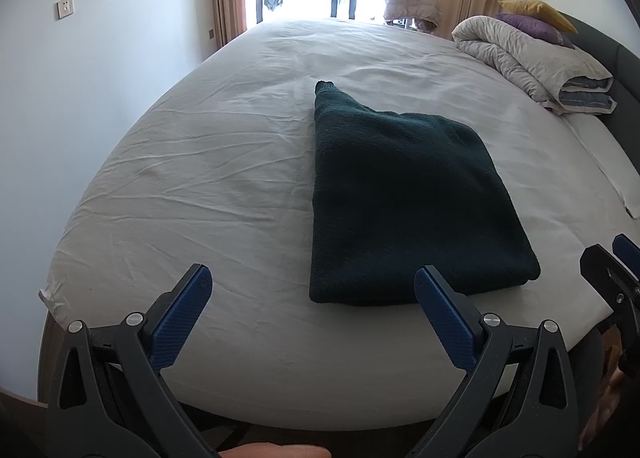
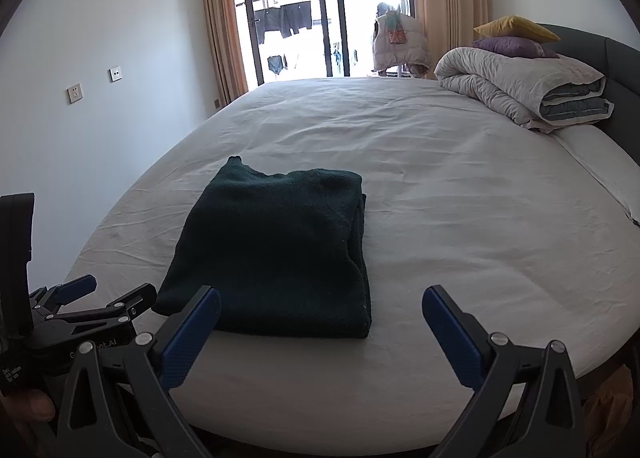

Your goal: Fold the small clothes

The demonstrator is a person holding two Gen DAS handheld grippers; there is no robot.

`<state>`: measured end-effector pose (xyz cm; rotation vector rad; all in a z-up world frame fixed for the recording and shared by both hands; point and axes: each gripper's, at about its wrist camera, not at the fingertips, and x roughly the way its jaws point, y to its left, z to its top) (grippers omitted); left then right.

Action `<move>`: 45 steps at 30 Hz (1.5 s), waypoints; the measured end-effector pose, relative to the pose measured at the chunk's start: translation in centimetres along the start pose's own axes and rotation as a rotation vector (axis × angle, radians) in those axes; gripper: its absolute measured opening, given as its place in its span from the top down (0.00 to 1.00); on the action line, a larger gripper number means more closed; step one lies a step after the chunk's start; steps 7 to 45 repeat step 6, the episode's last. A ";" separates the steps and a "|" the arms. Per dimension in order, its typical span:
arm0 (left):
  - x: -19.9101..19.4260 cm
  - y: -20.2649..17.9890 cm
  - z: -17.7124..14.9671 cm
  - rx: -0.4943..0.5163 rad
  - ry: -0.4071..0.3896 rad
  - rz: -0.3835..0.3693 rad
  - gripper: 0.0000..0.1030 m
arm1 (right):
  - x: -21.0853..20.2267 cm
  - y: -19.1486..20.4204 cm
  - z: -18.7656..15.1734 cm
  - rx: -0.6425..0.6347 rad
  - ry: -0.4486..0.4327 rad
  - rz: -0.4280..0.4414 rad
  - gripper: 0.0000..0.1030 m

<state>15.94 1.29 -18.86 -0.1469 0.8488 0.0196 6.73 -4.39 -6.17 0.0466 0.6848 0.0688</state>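
A dark green knitted garment (image 1: 404, 198) lies folded into a rough rectangle on the white bed sheet (image 1: 208, 178), with one cuff end sticking out at its far left corner. It also shows in the right wrist view (image 2: 276, 254). My left gripper (image 1: 316, 282) is open and empty, just in front of the garment's near edge. My right gripper (image 2: 322, 298) is open and empty, near the garment's near right corner. The left gripper shows in the right wrist view (image 2: 108, 290) at the lower left; the right gripper's fingers (image 1: 608, 266) show at the left view's right edge.
A rolled grey duvet (image 2: 520, 90) with a purple pillow (image 2: 512, 47) and a yellow pillow (image 2: 514, 27) lies at the bed's far right by the dark headboard (image 2: 616, 58). A glass door (image 2: 320, 10) with curtains stands behind the bed. A wall runs along the left.
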 end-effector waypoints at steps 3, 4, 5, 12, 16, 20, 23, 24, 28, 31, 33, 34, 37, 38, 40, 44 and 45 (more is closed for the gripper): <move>0.1 0.0 0.0 -0.002 0.005 -0.007 0.00 | -0.1 0.0 0.1 0.005 0.000 0.000 0.00; 0.0 -0.1 0.0 0.003 -0.002 0.002 0.00 | -0.1 0.0 0.1 0.009 0.000 0.002 0.00; -0.1 -0.1 0.0 0.006 -0.009 0.007 0.00 | -0.2 0.0 0.2 0.012 -0.001 0.003 0.00; -0.1 -0.2 0.0 0.007 -0.012 0.007 0.00 | -0.3 0.0 0.2 0.014 -0.004 0.003 0.00; -0.1 -0.2 0.0 0.007 -0.012 0.007 0.00 | -0.3 0.0 0.2 0.014 -0.004 0.003 0.00; -0.1 -0.2 0.0 0.007 -0.012 0.007 0.00 | -0.3 0.0 0.2 0.014 -0.004 0.003 0.00; -0.1 -0.2 0.0 0.007 -0.012 0.007 0.00 | -0.3 0.0 0.2 0.014 -0.004 0.003 0.00; -0.1 -0.2 0.0 0.007 -0.012 0.007 0.00 | -0.3 0.0 0.2 0.014 -0.004 0.003 0.00; -0.1 -0.2 0.0 0.007 -0.012 0.007 0.00 | -0.3 0.0 0.2 0.014 -0.004 0.003 0.00; -0.1 -0.2 0.0 0.007 -0.012 0.007 0.00 | -0.3 0.0 0.2 0.014 -0.004 0.003 0.00; -0.1 -0.2 0.0 0.007 -0.012 0.007 0.00 | -0.3 0.0 0.2 0.014 -0.004 0.003 0.00; -0.1 -0.2 0.0 0.007 -0.012 0.007 0.00 | -0.3 0.0 0.2 0.014 -0.004 0.003 0.00; -0.1 -0.2 0.0 0.007 -0.012 0.007 0.00 | -0.3 0.0 0.2 0.014 -0.004 0.003 0.00; -0.1 -0.2 0.0 0.007 -0.012 0.007 0.00 | -0.3 0.0 0.2 0.014 -0.004 0.003 0.00; -0.1 -0.2 0.0 0.007 -0.012 0.007 0.00 | -0.3 0.0 0.2 0.014 -0.004 0.003 0.00; -0.1 -0.2 0.0 0.007 -0.012 0.007 0.00 | -0.3 0.0 0.2 0.014 -0.004 0.003 0.00; -0.1 -0.2 0.0 0.007 -0.012 0.007 0.00 | -0.3 0.0 0.2 0.014 -0.004 0.003 0.00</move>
